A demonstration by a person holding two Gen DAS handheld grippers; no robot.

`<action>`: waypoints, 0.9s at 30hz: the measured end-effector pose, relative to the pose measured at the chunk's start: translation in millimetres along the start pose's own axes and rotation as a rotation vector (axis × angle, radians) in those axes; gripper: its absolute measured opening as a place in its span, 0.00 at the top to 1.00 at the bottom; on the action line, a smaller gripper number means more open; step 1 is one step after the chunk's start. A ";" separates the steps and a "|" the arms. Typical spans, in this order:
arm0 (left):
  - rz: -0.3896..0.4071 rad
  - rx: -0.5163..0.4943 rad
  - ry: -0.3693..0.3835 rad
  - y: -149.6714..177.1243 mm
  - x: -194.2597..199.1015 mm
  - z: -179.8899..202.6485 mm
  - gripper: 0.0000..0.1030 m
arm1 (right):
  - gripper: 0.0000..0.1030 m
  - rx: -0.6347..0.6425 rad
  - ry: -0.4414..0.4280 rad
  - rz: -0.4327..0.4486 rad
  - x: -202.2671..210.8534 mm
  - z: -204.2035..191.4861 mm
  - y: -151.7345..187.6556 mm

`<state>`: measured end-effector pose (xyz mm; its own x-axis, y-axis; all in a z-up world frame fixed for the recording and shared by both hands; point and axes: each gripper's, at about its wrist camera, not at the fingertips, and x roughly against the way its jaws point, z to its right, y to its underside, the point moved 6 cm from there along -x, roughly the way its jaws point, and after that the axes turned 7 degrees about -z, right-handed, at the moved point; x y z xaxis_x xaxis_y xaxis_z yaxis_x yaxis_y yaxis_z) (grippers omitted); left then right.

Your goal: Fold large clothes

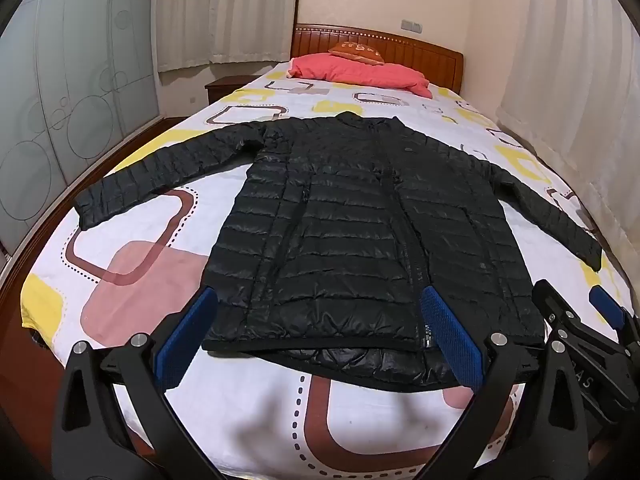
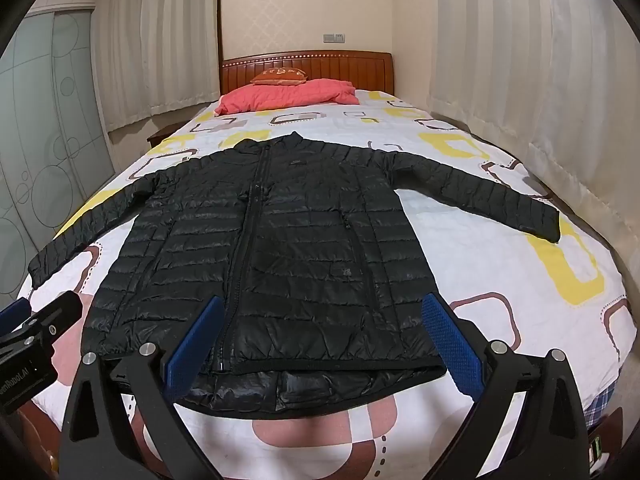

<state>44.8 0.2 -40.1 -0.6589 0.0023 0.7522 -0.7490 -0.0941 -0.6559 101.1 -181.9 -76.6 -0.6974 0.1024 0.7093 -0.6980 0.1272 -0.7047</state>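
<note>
Item I have before me: one black quilted puffer jacket [image 1: 344, 236], glossy, with horizontal stitching. I see it spread flat and front-up on the bed, zipped shut, collar at the far end, hem at the near edge. Both sleeves lie stretched outward to left and right. At the near hem, I note the back layer showing below the front.

A: How does the left gripper [image 1: 320, 336] stand?
B: Tilted downward, jaws spread wide, nothing gripped.
A: And the right gripper [image 2: 320, 340]?
B: Same, low in its frame, fully spread.
</note>
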 end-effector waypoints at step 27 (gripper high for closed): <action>-0.009 0.008 0.011 2.9 -0.7 2.3 0.02 | 0.05 -0.005 -0.005 -0.002 0.2 -0.2 0.5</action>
<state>43.3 -2.3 -42.5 -0.6531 0.0143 0.7572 -0.7542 -0.1022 -0.6486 100.7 -181.7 -76.9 -0.6969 0.0967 0.7107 -0.6987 0.1322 -0.7031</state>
